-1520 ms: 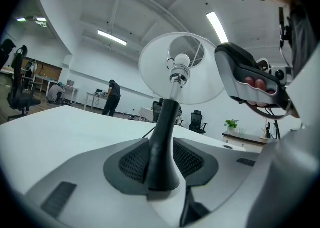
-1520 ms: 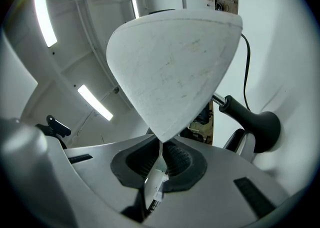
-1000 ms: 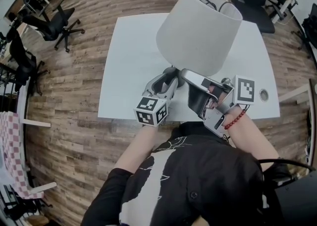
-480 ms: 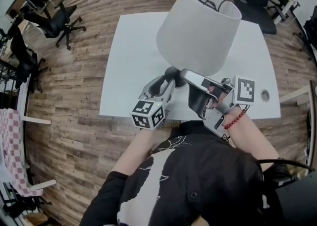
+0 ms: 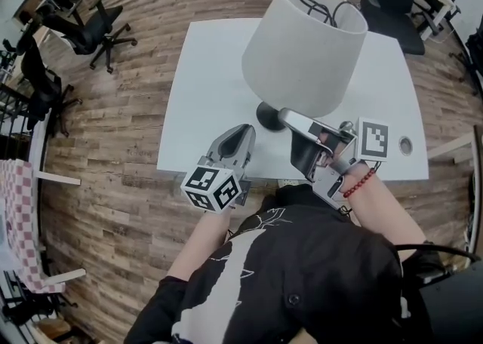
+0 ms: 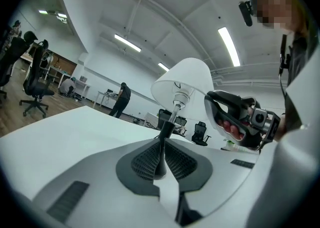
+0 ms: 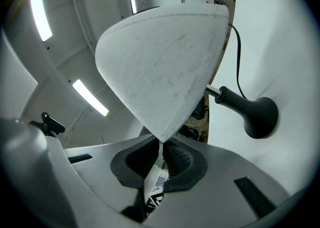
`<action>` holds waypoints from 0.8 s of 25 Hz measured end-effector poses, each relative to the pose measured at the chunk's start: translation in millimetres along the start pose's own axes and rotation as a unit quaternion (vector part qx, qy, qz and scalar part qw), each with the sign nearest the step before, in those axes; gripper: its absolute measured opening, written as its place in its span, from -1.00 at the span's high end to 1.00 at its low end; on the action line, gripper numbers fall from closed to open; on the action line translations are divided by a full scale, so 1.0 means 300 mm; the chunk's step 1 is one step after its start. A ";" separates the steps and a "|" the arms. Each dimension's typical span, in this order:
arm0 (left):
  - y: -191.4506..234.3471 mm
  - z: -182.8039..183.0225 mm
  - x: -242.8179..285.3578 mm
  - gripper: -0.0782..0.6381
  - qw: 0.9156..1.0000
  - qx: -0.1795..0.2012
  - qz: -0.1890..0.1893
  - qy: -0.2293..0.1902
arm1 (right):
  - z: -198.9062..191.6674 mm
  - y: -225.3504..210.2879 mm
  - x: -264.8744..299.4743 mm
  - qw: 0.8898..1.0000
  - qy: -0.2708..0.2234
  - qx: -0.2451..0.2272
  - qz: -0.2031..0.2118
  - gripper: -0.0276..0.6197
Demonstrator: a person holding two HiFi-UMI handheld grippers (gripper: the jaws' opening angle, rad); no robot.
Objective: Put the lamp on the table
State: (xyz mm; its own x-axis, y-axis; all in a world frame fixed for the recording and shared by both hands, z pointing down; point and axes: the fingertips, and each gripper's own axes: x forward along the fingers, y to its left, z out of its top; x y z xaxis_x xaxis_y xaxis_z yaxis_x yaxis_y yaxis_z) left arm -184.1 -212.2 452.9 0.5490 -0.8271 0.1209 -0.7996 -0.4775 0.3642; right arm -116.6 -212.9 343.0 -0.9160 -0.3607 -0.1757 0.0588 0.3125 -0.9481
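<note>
**Lamp (image 5: 302,48).** It stands on the white tabletop (image 5: 204,71), close to the near edge, with its black base (image 5: 269,116) seated on the surface. The long axis runs from the base up through the stem (image 6: 167,124) to the shade (image 7: 160,67). It reads as upright, though a slight lean cannot be excluded.

**Right gripper (image 5: 287,115).** The fingers are closed on the lower rim of the shade. The right gripper view shows the rim's edge coming down between the pads and pinched there. In the head view the base lies just beside these fingers, and no contact with it is seen.

**Left gripper (image 5: 241,133).** The fingers have just been closing and now meet with nothing between them. The gripper sits near the tabletop edge, apart from the base. It points at the stem, which shows straight beyond the closed tips in the left gripper view.

**Governing relation.** The only grip on the lamp is at the shade rim. That point is high up, off the lamp's axis, and on the person's side.

**Assessment.**
- Placement appears essentially complete; what remains is for the right fingers to let go.
- A pull toward the person before the pads part would likely lever the lamp over its base toward the near edge, so the fingers should open before they back away.
- The right hand is the nearer one.
- The left hand is free and could steady the stem if needed.
</note>
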 end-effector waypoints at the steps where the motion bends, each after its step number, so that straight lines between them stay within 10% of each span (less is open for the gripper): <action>1: -0.006 0.010 -0.006 0.67 1.000 0.000 -0.001 -0.002 | 0.003 0.000 0.001 1.000 0.001 0.000 -0.002 0.82; 20: -0.053 0.048 -0.176 0.67 1.000 0.026 -0.006 -0.011 | -0.096 -0.022 0.042 0.999 0.029 0.014 -0.013 0.82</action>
State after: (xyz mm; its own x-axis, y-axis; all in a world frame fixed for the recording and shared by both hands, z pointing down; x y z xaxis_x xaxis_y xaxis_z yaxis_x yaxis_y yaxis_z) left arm -204.0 -165.2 427.4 0.5529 -0.8276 0.0965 -0.8053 -0.5010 0.3171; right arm -139.9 -194.3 354.8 -0.9389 -0.3166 -0.1353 0.0443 0.2788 -0.9593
